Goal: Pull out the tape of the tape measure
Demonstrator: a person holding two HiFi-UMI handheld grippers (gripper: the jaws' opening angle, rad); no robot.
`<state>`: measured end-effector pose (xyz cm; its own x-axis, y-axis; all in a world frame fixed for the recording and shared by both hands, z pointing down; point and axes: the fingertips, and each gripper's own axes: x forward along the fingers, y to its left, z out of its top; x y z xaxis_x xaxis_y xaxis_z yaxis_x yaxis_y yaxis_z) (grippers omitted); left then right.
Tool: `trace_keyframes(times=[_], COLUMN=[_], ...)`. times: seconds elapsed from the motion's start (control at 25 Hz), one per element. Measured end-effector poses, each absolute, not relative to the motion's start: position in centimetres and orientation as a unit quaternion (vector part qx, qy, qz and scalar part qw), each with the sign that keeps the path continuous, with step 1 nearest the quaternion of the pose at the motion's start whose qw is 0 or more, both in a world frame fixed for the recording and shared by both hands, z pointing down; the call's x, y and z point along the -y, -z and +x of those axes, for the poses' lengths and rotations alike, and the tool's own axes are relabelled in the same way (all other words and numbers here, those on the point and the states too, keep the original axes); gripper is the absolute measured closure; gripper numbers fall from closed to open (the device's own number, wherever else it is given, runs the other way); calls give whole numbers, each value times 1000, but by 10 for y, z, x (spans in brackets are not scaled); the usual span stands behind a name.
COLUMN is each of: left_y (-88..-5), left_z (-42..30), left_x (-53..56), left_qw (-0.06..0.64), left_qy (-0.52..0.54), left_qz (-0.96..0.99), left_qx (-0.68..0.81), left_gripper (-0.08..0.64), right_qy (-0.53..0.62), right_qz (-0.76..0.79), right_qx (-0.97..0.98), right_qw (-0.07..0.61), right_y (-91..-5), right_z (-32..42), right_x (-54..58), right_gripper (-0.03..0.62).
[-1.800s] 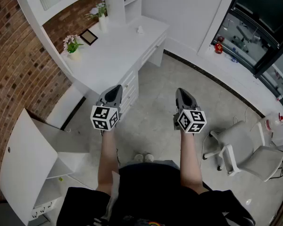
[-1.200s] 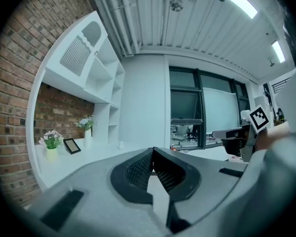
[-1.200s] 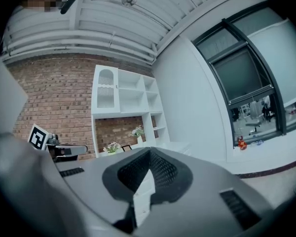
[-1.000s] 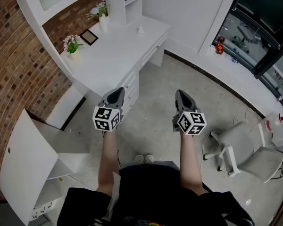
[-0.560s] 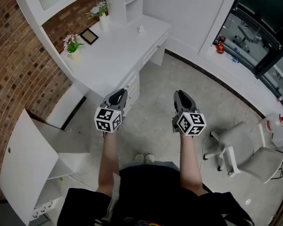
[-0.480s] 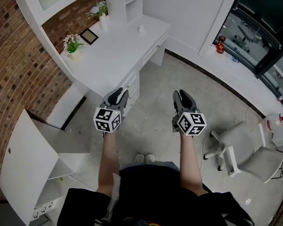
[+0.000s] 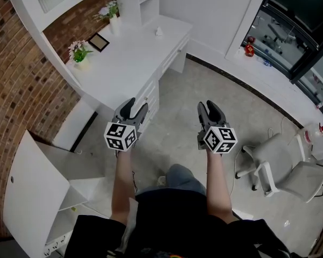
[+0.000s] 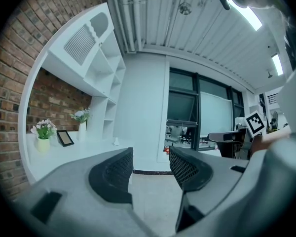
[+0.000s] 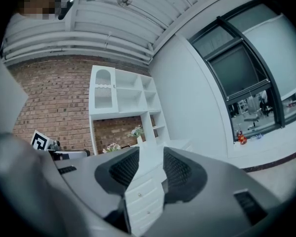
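Between the jaws of the left gripper (image 8: 151,161) there is nothing but air and the room behind. The two jaws stand wide apart, as wide as they go, and they have just been opening. The right gripper (image 9: 150,166) has just been opening too. Its jaws are partly apart, not as wide as the left ones, and they hold nothing. Only the white drawers (image 9: 144,199) far behind show in the gap.

So both grippers look ready to take hold of something, but the job has not started, I think. I cannot see the tape measure in any view. A small white thing (image 7: 159,32) sits at the far end of the desk (image 7: 134,55), but it is too small to tell what it is.

Both grippers hang in front of the person, over the floor (image 7: 172,125), side by side and well apart. The desk with its flower pot (image 7: 78,52) and picture frame (image 7: 98,42) is ahead on the left. A white chair (image 7: 282,171) stands on the right.

A moment ago both pairs of jaws were shut tight; now they are apart. The person's knee (image 7: 180,177) now pokes forward under the arms, where two shoes showed before. The desk and chair also sit a little differently in the head view.
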<state>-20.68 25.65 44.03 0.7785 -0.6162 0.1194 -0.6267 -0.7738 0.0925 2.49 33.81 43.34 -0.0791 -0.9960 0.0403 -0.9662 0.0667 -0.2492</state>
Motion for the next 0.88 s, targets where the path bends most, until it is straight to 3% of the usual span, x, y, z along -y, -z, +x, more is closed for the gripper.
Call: trace_keyframes(times=[0.48, 0.88], left_y=[-452, -473], left_z=[-179, -117], left_x=[-185, -14], left_qw=[60, 58], left_qy=[-44, -39], left_qz=[942, 920], left_qx=[327, 385], left_gripper=[360, 360], right_qy=[106, 105], right_qz=[-685, -655], right_qx=[-716, -743], right_qw=[81, 88], right_y=[-443, -462], right_z=[63, 142], right_x=[-273, -81], right_gripper=[460, 460])
